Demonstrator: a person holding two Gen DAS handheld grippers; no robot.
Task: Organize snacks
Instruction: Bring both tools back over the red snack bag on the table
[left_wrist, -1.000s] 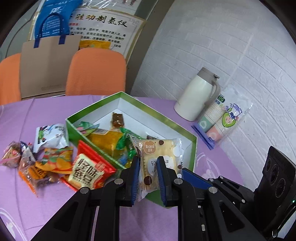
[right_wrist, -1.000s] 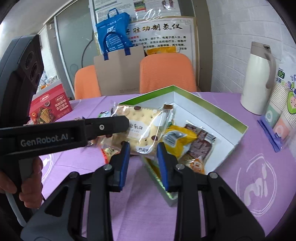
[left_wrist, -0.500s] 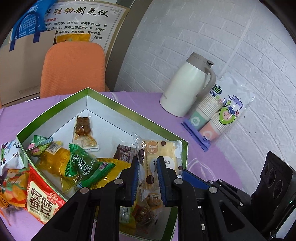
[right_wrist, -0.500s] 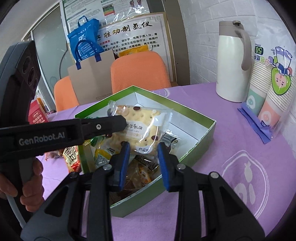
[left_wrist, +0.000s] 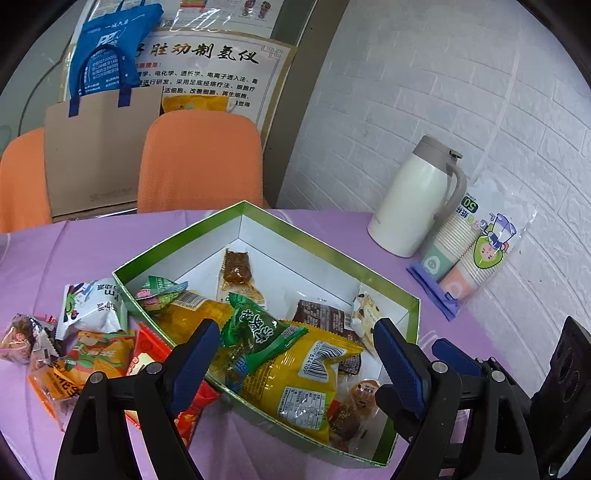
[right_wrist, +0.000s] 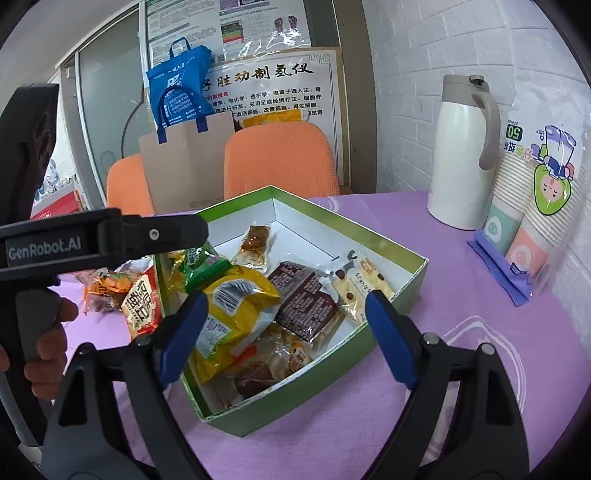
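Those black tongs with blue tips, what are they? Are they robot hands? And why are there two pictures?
They are not robot hands. A person holds one grabber in each hand, and each grabber has a little camera looking along its two fingers. One picture comes from the left gripper, the other from the right gripper. In the right one you can also see the left grabber from the side, with the person's hand on its handle.

Both grippers are open and hold nothing. Below them a green box full of snacks sits on a purple table; a biscuit pack lies inside it. More snacks lie beside the box. A white jug and paper cups stand by the wall.
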